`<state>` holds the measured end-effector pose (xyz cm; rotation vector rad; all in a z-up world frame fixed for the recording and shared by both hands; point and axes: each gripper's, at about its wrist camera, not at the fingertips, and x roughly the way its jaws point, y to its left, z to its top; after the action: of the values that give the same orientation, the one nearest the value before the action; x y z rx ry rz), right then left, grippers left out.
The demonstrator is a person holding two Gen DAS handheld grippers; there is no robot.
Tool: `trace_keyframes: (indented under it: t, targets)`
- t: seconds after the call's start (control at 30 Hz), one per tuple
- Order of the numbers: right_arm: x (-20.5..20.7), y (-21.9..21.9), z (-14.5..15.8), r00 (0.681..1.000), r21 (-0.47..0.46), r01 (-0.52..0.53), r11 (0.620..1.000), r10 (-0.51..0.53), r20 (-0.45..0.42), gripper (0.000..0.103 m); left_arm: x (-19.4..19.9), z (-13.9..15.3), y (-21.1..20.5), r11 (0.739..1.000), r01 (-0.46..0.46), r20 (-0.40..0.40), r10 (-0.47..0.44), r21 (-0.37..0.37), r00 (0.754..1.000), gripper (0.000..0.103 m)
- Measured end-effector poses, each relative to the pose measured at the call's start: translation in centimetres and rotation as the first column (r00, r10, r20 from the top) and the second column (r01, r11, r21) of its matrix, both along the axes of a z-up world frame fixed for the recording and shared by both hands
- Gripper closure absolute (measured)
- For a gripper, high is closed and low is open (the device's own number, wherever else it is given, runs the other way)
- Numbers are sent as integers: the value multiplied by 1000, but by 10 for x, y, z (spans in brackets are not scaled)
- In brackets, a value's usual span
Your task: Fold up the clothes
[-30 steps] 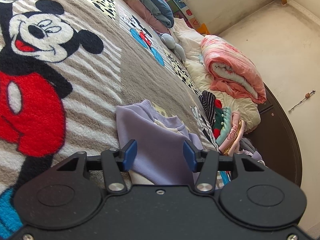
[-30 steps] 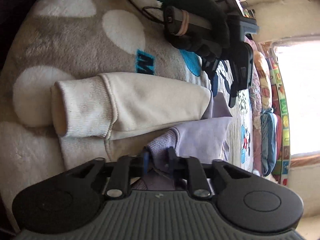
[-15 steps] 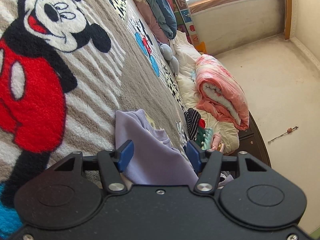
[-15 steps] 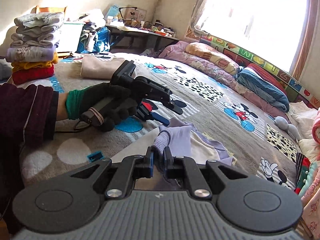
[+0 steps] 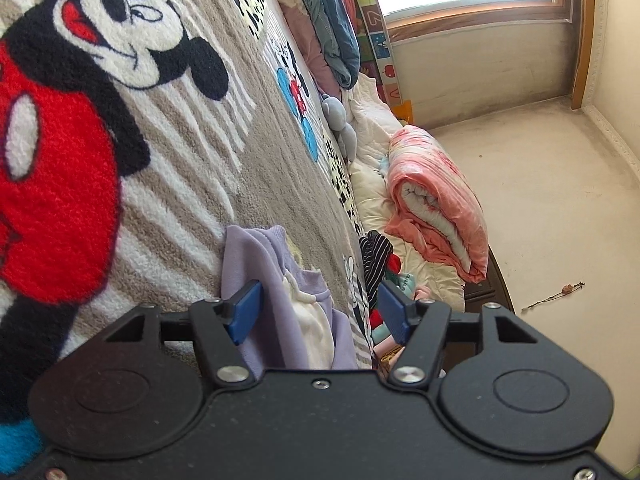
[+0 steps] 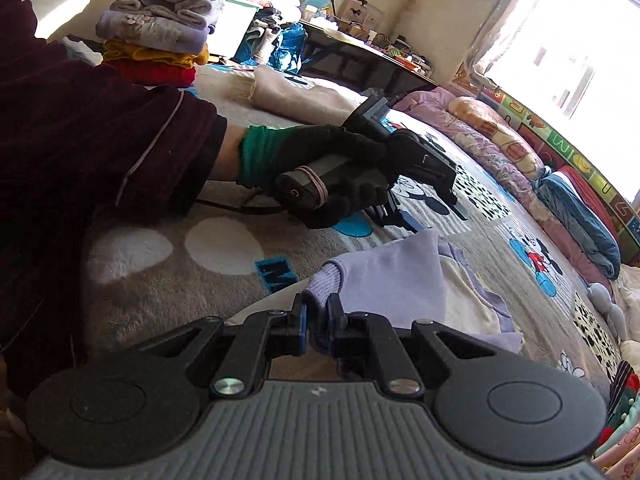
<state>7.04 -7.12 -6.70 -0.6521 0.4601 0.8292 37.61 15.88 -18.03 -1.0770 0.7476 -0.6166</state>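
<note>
A lavender and cream sweatshirt (image 5: 256, 256) lies crumpled on the Mickey Mouse blanket (image 5: 120, 80). My left gripper (image 5: 320, 312) points at it with its jaws opening. The cloth bulges up between the blue pads (image 5: 244, 312) and the right pad stands apart from it. My right gripper (image 6: 318, 320) is shut on the ribbed lavender cuff (image 6: 324, 280) and holds the sleeve (image 6: 392, 276) up off the bed. In the right wrist view a black-gloved hand (image 6: 332, 184) holds the left gripper (image 6: 396, 220) just beyond the sleeve.
A tall stack of folded clothes (image 6: 160, 20) and a folded beige garment (image 6: 296, 96) sit at the bed's far side. Rolled bedding (image 6: 576, 216) lines the window wall. A pink quilt roll (image 5: 436, 208) and small clothes lie at the bed edge by the floor.
My right gripper has risen and rolled upright, lifting the cuff and sleeve off the cream part. The left jaws have spread wider and that gripper has rolled a little.
</note>
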Motion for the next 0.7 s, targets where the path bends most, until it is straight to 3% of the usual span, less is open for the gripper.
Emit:
trace_keyframes:
  t: [0.6,0.7]
  targets:
    - [-11,20,-34,998,-133,-49,990,43,-47,91,-1,-1,-2,1000,5,6,-5,20,1000,41]
    - [-15,20,-34,998,-110,-42,993,35,-60,80,-2,1,-3,999,10,11,-10,39,1000,41]
